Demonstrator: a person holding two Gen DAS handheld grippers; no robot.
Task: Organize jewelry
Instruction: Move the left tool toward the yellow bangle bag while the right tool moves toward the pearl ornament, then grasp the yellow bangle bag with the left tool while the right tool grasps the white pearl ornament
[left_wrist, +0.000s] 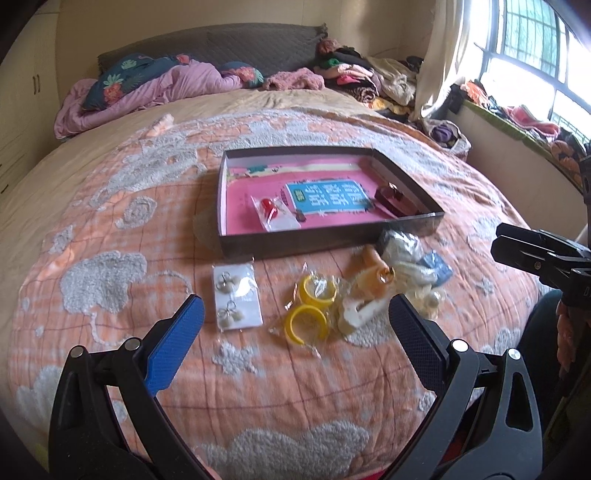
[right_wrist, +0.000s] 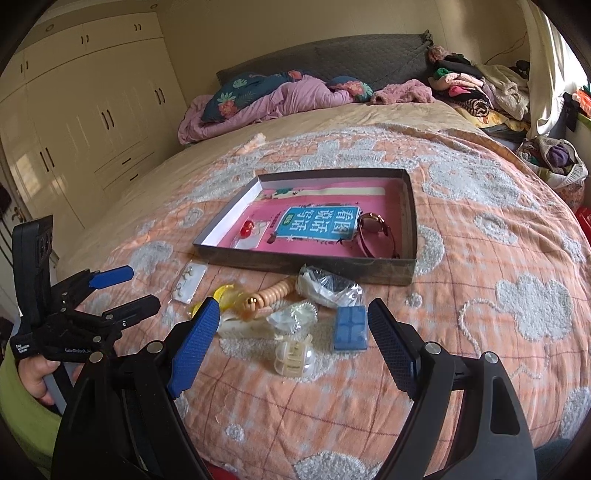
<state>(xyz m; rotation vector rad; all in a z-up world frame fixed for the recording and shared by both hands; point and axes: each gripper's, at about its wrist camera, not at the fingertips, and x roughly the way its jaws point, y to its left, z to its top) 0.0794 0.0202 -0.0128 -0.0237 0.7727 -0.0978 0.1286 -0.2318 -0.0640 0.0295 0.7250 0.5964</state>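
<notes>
Bed (right_wrist: 480, 258), orange quilt with grey tufted patches; everything sits on it. Landmark: the tray (right_wrist: 408, 271), a shallow dark box lined pink, a blue printed card on its floor.

Inside the tray: a watch (right_wrist: 375, 230) with a dark red strap by the right wall, and a small bag with a red bead (right_wrist: 246, 228) toward the left wall.

Just in front of the tray's near wall, loose on the quilt, left to right:
- earring card (left_wrist: 236, 299), white, in a clear sleeve, off the tray's left corner
- two yellow hoops (left_wrist: 312, 304) in crinkled film
- beaded bracelet (right_wrist: 271, 293), peach, curled
- crumpled clear bags (right_wrist: 325, 286), touching the near wall
- blue block (right_wrist: 350, 328), flat, sleeved
- small clear case (right_wrist: 293, 356), nearest the right camera

Left tongs (left_wrist: 295, 317): wide, holding nothing, above the quilt with the card and hoops ahead between the fingers. Right tongs (right_wrist: 291, 328): wide, holding nothing, with the clear case and blue block ahead.

Handling, as judged: all pieces are light. Film and sleeves are probably slippery and will crumple, so pinch a sleeve edge or corner, not the middle. The soft quilt gives under pressure, so a flat card may be hard to get under. Hoops look stiff; grip across the rim. The bracelet is limp and will dangle. The case is domed and may slip; take it across its sides.
</notes>
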